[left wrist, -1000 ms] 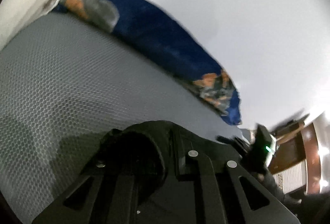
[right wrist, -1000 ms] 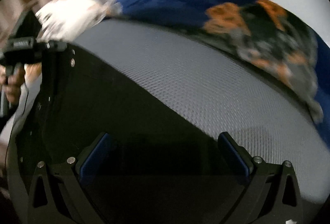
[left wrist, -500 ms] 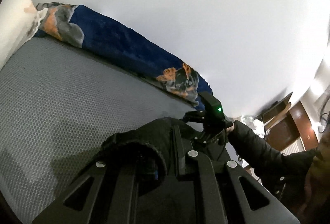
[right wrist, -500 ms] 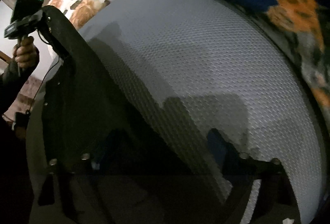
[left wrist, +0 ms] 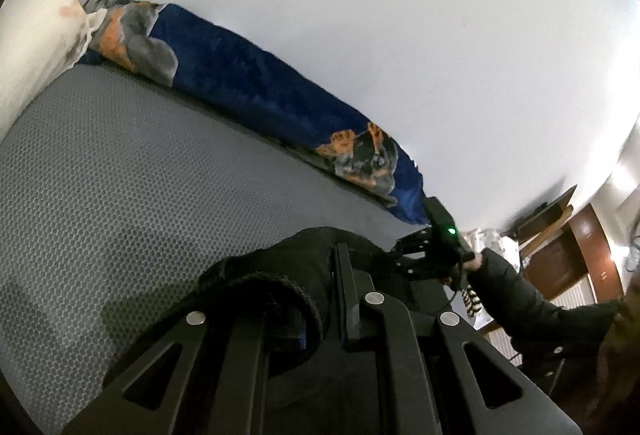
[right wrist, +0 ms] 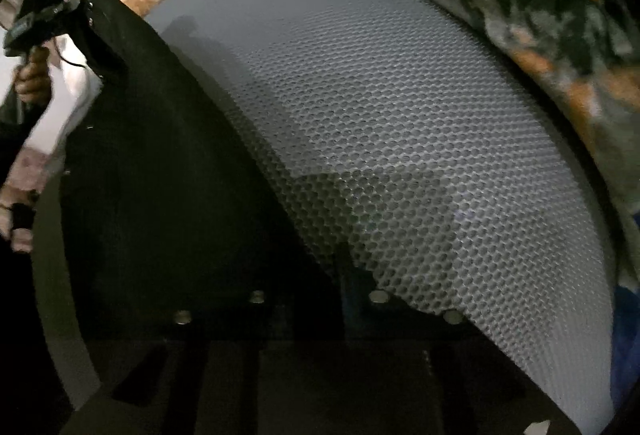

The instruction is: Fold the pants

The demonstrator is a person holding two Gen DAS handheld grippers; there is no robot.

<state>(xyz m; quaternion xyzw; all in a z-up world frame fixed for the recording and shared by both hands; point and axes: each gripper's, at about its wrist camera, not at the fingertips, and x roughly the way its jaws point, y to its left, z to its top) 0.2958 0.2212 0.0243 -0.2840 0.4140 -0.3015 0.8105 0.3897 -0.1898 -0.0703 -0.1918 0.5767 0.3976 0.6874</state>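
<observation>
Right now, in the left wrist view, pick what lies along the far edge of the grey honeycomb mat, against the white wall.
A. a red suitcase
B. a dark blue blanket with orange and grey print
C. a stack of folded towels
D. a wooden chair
B: the dark blue blanket with orange and grey patches runs along the far edge of the grey honeycomb mat, under the white wall.
</observation>
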